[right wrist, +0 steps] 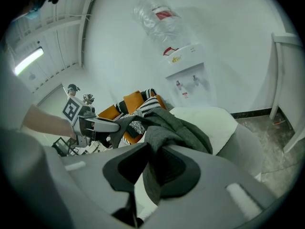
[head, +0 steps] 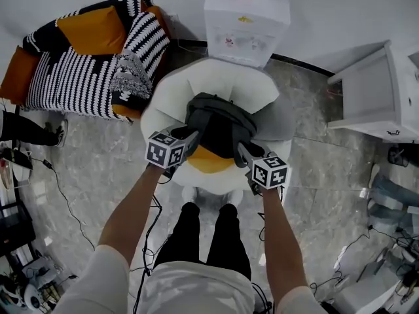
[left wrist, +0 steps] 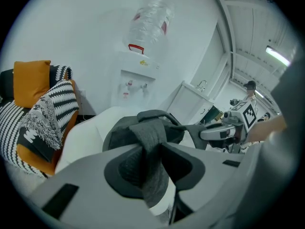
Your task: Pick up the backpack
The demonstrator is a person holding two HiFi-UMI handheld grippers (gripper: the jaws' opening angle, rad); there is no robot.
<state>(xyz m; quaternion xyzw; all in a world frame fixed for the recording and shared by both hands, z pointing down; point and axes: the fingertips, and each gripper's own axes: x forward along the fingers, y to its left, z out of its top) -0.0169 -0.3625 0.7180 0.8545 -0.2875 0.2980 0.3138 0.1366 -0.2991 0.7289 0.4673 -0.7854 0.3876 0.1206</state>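
A dark grey backpack [head: 218, 118] sits on the seat of a white round armchair [head: 171, 84], above an orange cushion [head: 209, 161]. My left gripper [head: 190, 137] is shut on a grey shoulder strap [left wrist: 151, 168] at the bag's left side, and the strap hangs down between its jaws. My right gripper [head: 243, 151] is shut on the other strap [right wrist: 153, 175] at the bag's right side. In the left gripper view the backpack [left wrist: 125, 131] bulges just ahead, with the right gripper [left wrist: 220, 133] beyond it. The right gripper view shows the backpack [right wrist: 183, 130] and the left gripper [right wrist: 101, 125].
A striped black-and-white sofa [head: 78, 70] with orange cushions stands at the left. Behind the chair is a water dispenser [head: 246, 19], and a white cabinet [head: 383, 93] stands at the right. Cables [head: 65, 205] trail over the marble floor. Another person's legs [head: 26, 129] show at the left edge.
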